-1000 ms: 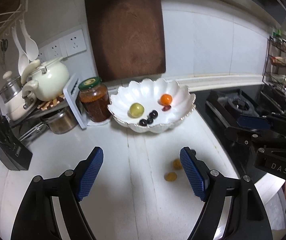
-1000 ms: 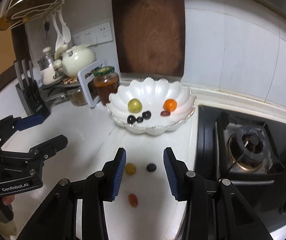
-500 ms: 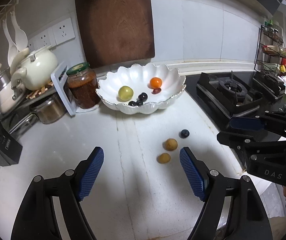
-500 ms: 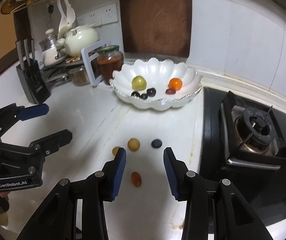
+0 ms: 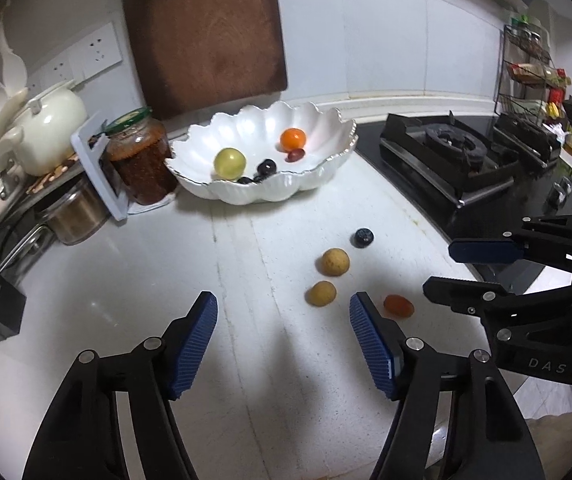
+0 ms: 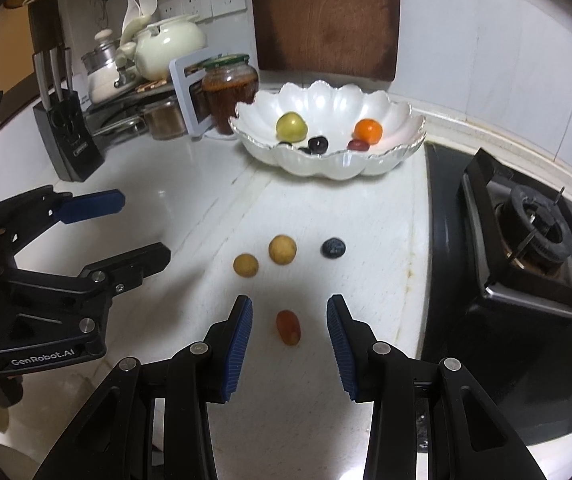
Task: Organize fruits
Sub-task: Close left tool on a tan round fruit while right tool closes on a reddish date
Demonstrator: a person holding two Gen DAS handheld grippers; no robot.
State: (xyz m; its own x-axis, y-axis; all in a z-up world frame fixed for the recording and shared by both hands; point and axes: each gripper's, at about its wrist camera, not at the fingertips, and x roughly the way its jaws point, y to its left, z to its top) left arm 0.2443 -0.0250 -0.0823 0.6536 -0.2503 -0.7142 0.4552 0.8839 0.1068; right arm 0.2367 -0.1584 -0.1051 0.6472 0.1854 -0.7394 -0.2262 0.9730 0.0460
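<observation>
Room: a kitchen, white tabletop (image 5: 133, 280) with a gas stove (image 5: 450, 152) along one side and a cutting board (image 5: 205, 28) leaning on the wall.
Just changed: both grippers have come lower and nearer the loose fruit than a second ago; the left jaws have just been closing, with nothing between them.
Left gripper (image 5: 281, 332): jaws spread, empty; a yellow-brown fruit (image 5: 320, 293) lies just ahead of them, toward the right-hand jaw.
Right gripper (image 6: 290, 338): jaws spread; the small red fruit (image 6: 288, 327) lies between them, untouched.
Meaning: my guess is a pickup of the red fruit is the step in hand.
Other loose fruit: a second yellow-brown fruit (image 6: 282, 249) and a dark berry (image 6: 333, 247), beyond the right jaws.
Bowl (image 6: 326, 168): far ahead of both jaws; holds a green fruit (image 6: 291, 126), an orange one (image 6: 368, 130), a red one and some dark berries.
</observation>
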